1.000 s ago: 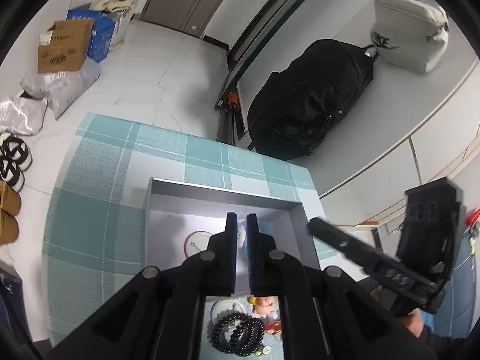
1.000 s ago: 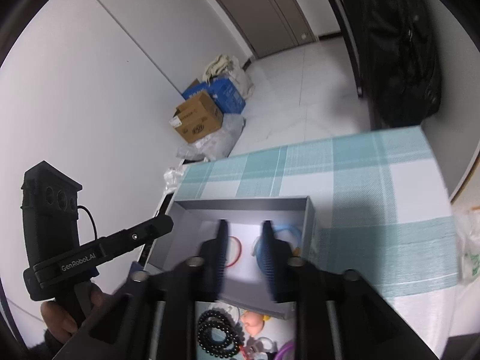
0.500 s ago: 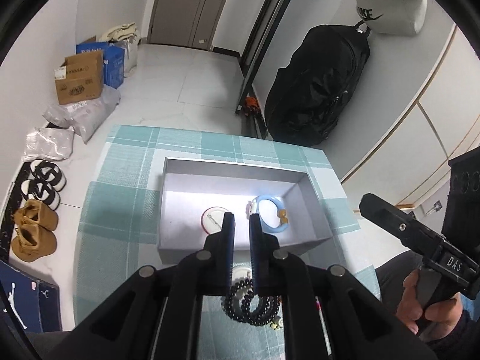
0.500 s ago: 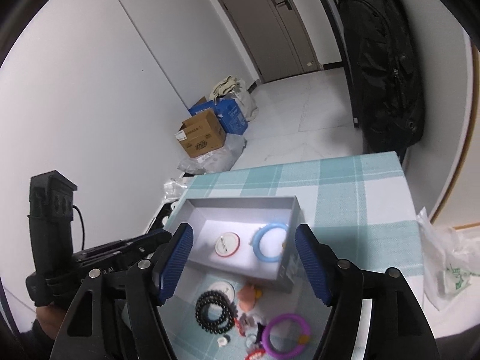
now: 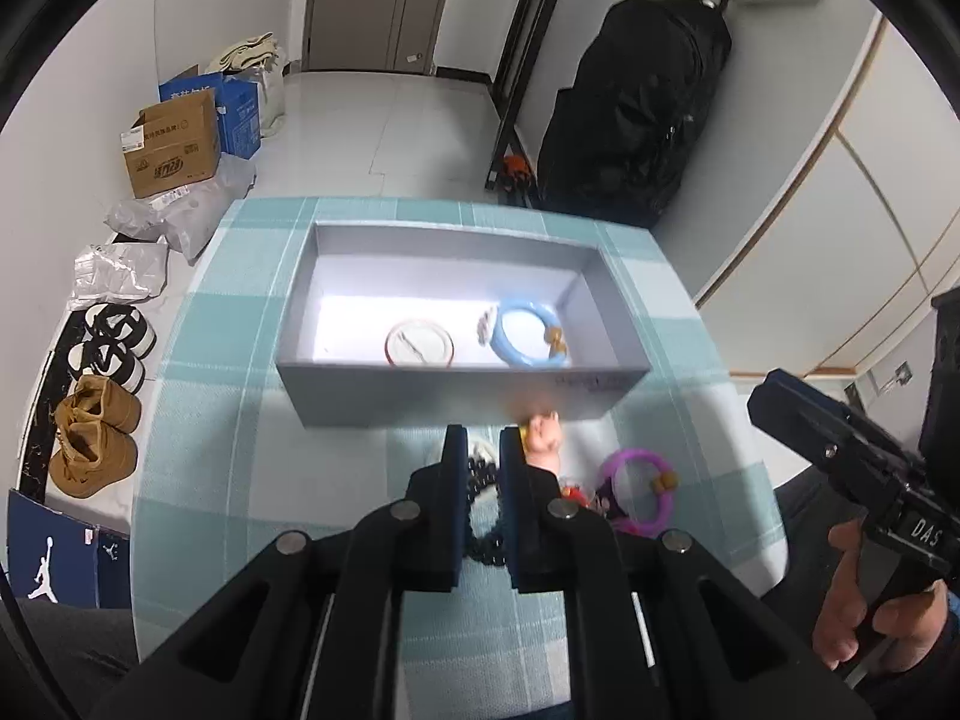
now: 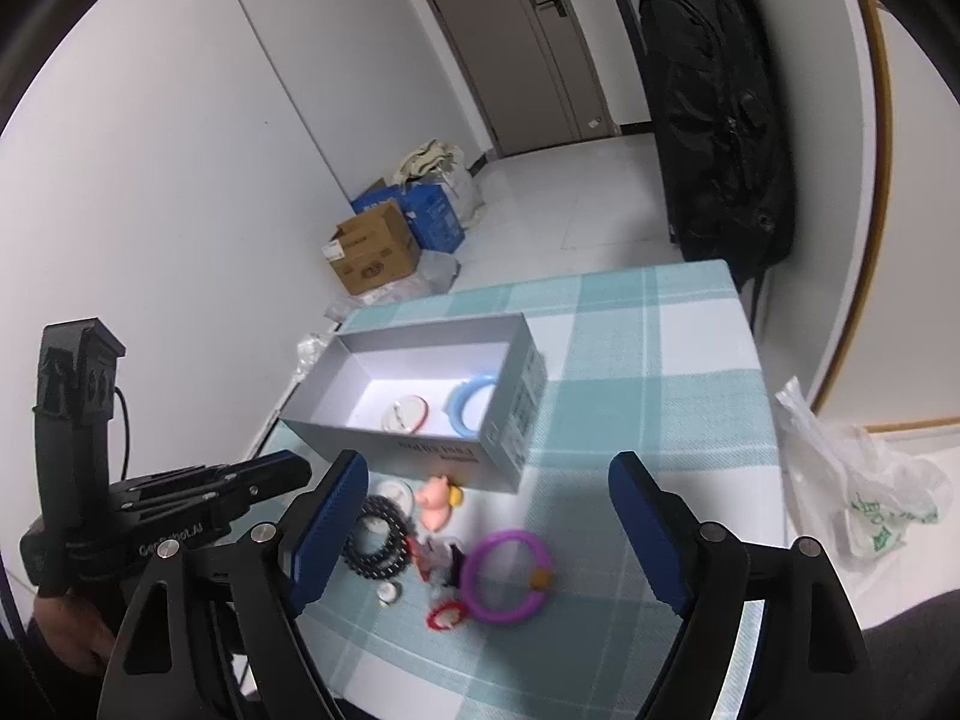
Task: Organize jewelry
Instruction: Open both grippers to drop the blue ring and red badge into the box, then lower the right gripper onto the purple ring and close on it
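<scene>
A grey open box (image 5: 420, 399) (image 6: 420, 450) sits on the teal checked tablecloth. Inside lie a blue bangle (image 5: 507, 354) (image 6: 462, 405) and a red-rimmed round piece (image 5: 420, 345) (image 6: 405, 414). In front of the box lie a black bead bracelet (image 5: 483, 477) (image 6: 360, 552), a pink pig figure (image 5: 543, 435) (image 6: 435, 498), a purple ring (image 5: 636, 452) (image 6: 507, 534) and a small red ring (image 6: 444, 615). My left gripper (image 5: 483, 435) hangs over the beads, shut and empty. My right gripper (image 6: 489, 468) hovers above the loose pieces with its jaws opening wide and nothing pressed between them.
A black bag (image 5: 636, 108) (image 6: 720, 120) leans on the wall beyond the table. Cardboard boxes (image 5: 174, 144) (image 6: 378, 246) and shoes (image 5: 96, 432) lie on the floor at the left. A plastic bag (image 6: 858, 504) sits off the table's right edge.
Both grippers have drawn back from over the box toward the near side of the table. The right jaws have spread wide. The loose pieces in front of the box have come into view.
</scene>
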Tool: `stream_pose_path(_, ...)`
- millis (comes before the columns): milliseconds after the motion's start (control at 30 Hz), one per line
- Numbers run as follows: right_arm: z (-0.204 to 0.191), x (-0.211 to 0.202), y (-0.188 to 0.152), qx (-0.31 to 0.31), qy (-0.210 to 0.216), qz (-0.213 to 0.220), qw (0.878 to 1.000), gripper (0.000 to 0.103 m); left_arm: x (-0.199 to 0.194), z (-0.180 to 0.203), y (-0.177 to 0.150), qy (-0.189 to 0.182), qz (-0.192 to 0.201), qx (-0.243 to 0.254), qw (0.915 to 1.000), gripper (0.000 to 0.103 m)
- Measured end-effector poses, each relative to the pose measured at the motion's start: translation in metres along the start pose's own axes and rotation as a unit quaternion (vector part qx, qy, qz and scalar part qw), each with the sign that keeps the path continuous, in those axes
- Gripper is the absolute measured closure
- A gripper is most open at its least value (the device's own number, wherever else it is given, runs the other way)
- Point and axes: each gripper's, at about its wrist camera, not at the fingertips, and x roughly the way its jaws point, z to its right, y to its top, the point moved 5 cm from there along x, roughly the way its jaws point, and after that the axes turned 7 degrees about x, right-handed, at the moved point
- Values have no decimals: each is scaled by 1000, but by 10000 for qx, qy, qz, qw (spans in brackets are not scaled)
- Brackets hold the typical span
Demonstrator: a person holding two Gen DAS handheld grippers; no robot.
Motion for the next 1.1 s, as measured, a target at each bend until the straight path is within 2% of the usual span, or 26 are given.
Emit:
stream_pose_path(200, 5, 1, -14, -120, -225, -160, 9995, 19, 2, 7, -11, 101, 4, 25, 9999, 94)
stream_pose_path(300, 6, 7, -21, -271, -380, -321, 9984, 19, 3, 5, -14, 121, -8, 6, 9999, 74)
stream_pose_path(333, 6, 10, -25, -330, -449, -397, 9977, 19, 3, 5, -14, 112, 15, -12, 9999, 63)
stream_pose_path(367, 7, 12, -27, -363, -501, -456, 9970, 19, 2, 3, -14, 71, 56, -48, 9999, 60)
stream_pose_path(500, 6, 21, -35, -476, -600, -644, 9950, 19, 2, -2, -15, 76, 72, -166, 9998, 59)
stream_pose_path(600, 7, 29, -42, -547, -659, -828, 9929, 19, 2, -3, -17, -68, 125, -254, 9996, 54)
stream_pose_path(767, 9, 43, -54, -595, -725, -1199, 9884, 19, 1, -5, -16, -437, 152, -408, 9981, 38)
stream_pose_path(900, 6, 49, -57, -617, -674, -1270, 9877, 19, 5, -2, -18, -569, 62, -436, 9974, 32)
stream_pose_path(967, 5, 54, -58, -624, -677, -1339, 9867, 19, 4, -3, -18, -596, 108, -444, 9972, 15)
stream_pose_path(1100, 1, 62, -62, -733, -745, -1443, 9840, 20, 0, -10, -17, -636, 197, -521, 9964, 14)
